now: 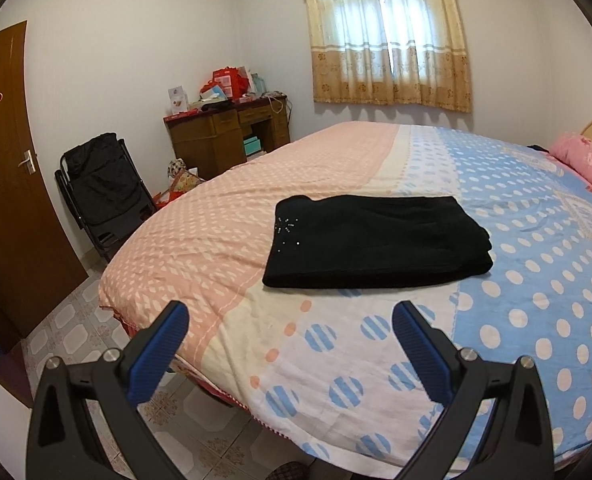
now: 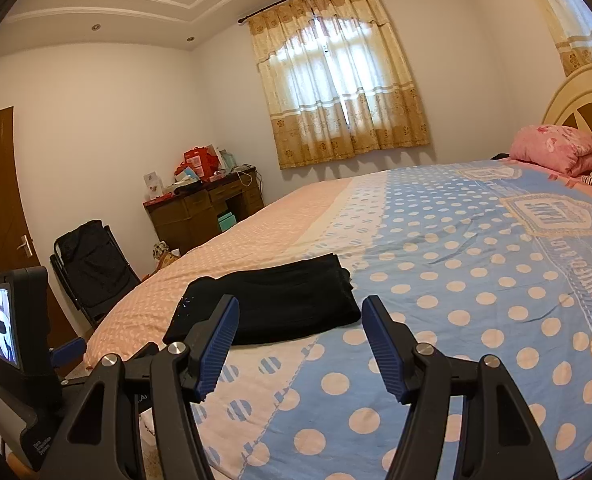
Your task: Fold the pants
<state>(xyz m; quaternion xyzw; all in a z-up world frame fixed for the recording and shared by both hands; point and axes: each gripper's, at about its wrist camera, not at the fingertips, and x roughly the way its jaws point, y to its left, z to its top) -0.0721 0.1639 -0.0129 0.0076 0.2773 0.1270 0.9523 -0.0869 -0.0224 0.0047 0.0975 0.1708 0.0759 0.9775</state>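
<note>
Black pants (image 1: 376, 242) lie folded into a flat rectangle on the bed, with small shiny studs near the left end. They also show in the right wrist view (image 2: 280, 304). My left gripper (image 1: 292, 316) is open and empty, held above the bed's near edge, short of the pants. My right gripper (image 2: 300, 308) is open and empty, just in front of the pants' near edge and apart from them. The left gripper's body with its small screen (image 2: 12, 328) shows at the left of the right wrist view.
The bed (image 1: 516, 320) has a pink and blue dotted cover. A pink quilt (image 2: 556, 150) lies by the headboard. A folded black chair (image 1: 100, 192), a cluttered wooden desk (image 1: 228, 132) and a brown door (image 1: 4, 160) stand left, across the tiled floor.
</note>
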